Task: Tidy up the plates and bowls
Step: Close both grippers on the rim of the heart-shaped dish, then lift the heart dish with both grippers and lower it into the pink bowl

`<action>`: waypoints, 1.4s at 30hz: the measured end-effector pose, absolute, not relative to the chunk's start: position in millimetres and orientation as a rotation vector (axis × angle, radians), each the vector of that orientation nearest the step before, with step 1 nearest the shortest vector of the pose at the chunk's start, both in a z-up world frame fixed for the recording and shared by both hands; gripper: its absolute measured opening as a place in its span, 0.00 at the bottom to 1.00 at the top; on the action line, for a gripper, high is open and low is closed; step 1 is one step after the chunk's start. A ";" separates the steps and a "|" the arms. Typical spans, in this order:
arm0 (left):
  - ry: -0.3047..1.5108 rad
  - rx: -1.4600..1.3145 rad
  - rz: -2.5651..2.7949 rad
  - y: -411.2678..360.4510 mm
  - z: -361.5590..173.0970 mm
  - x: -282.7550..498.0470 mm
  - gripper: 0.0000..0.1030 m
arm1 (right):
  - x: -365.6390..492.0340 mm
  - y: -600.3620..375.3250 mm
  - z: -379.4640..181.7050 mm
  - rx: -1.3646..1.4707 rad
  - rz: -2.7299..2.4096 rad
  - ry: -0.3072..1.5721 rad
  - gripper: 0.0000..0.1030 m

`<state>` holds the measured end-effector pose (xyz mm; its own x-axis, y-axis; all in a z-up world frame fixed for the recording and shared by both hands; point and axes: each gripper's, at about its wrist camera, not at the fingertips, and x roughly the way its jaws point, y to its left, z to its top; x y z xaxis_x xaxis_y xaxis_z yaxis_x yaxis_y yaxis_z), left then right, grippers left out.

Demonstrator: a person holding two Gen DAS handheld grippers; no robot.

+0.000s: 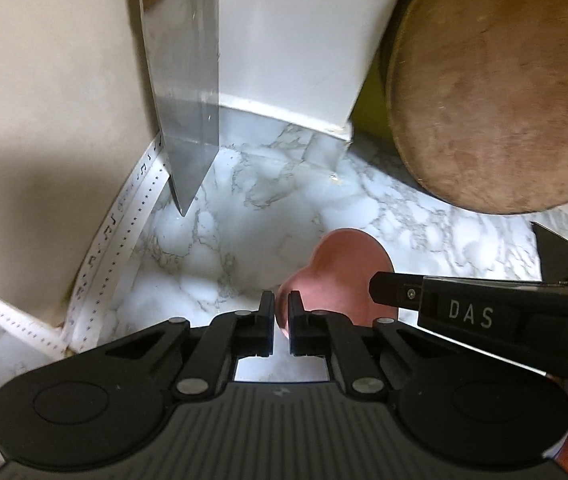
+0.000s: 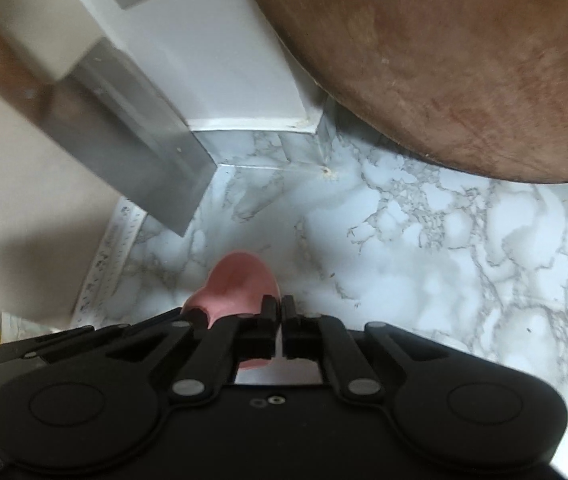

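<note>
The pink heart-shaped dish [image 1: 336, 276] is seen low in the frame over the white marble-patterned surface [image 1: 212, 248]. Its rim is clamped by the left hand-held gripper [image 1: 281, 312], and likewise by the right hand-held gripper [image 2: 281, 316]. "DAS" is read on the right gripper's black body at lower right. A round brown wooden board [image 1: 500, 84] fills the upper right.

A round wooden board [image 1: 496, 92] leans beside a cleaver blade [image 1: 186, 92] standing over the marble counter [image 1: 244, 216]
</note>
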<state>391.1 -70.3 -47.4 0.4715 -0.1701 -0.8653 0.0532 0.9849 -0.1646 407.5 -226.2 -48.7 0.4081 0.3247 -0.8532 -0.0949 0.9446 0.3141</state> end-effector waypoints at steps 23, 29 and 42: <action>0.999 -0.062 -0.248 -44.0 33.9 258.4 0.06 | 264.7 -209.4 41.1 0.179 0.282 0.999 0.03; 1.026 -0.040 -0.267 -33.7 29.7 230.5 0.06 | 231.8 -201.6 37.9 0.181 0.297 1.011 0.03; 1.107 -0.004 -0.266 -18.0 1.2 192.9 0.06 | 192.9 -186.0 0.4 0.208 0.327 1.092 0.03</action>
